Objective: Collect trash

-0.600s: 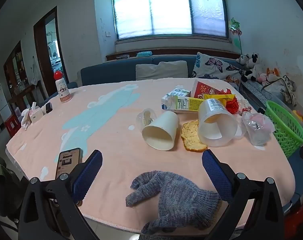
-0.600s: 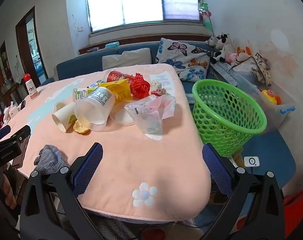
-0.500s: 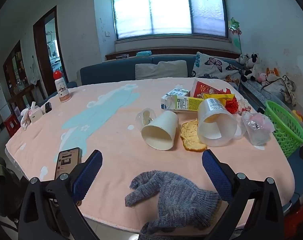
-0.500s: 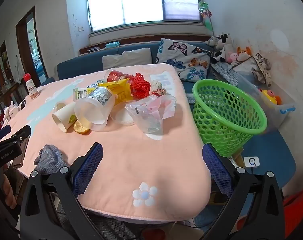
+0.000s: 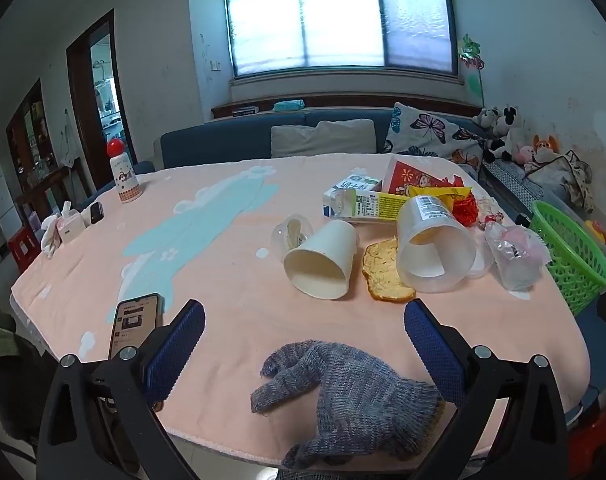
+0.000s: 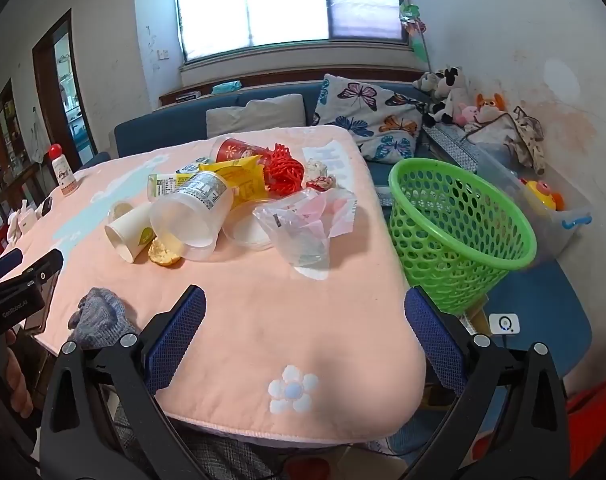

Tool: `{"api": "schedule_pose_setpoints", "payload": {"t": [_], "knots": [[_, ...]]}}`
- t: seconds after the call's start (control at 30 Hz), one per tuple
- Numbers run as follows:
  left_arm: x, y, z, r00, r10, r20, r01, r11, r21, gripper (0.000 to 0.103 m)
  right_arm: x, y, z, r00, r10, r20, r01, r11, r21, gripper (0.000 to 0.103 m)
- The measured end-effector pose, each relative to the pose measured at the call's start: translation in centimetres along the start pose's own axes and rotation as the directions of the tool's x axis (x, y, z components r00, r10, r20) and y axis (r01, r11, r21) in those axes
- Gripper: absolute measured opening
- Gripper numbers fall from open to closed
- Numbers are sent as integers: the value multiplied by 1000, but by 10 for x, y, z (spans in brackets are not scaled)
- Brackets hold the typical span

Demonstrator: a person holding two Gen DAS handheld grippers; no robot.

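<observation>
Left wrist view: both wide hand-held grippers (image 5: 304, 350) hold nothing; the tipped clear plastic tub (image 5: 435, 246) could roll off the surface.

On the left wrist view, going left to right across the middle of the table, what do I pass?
Phone → paper cup → bread slice → clear plastic tub → crumpled plastic bag → green basket.

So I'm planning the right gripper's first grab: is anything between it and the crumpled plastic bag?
Nothing visible: only bare pink tablecloth lies between the open right gripper and the crumpled plastic bag. The green basket stands clear, off the table's right edge.
</observation>
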State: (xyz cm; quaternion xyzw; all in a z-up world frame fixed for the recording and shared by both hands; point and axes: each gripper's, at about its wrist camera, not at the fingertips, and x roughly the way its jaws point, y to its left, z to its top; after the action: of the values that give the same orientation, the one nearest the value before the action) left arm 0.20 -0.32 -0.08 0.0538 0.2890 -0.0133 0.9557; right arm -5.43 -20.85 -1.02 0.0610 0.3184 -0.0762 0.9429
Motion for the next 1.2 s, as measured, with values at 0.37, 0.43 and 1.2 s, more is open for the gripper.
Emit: {"api": "schedule_pose_setpoints", "payload": {"t": [0.37,0.43,1.2], "knots": [[1,1,0,1000,-1,-3,1,1000,-4,97,1,4,-1,1000,3,-4,-3,1000,-1,99],[1,1,0,1000,-4,-4,4,1000,-3,97,1,4,-1,1000,2,-4,-2,1000,-1,99],[13,2,-5,1000,1,-15,-1,1000,-3,97,11,6,-2,1000,5,-17,-5,1000,-4,99]]}}
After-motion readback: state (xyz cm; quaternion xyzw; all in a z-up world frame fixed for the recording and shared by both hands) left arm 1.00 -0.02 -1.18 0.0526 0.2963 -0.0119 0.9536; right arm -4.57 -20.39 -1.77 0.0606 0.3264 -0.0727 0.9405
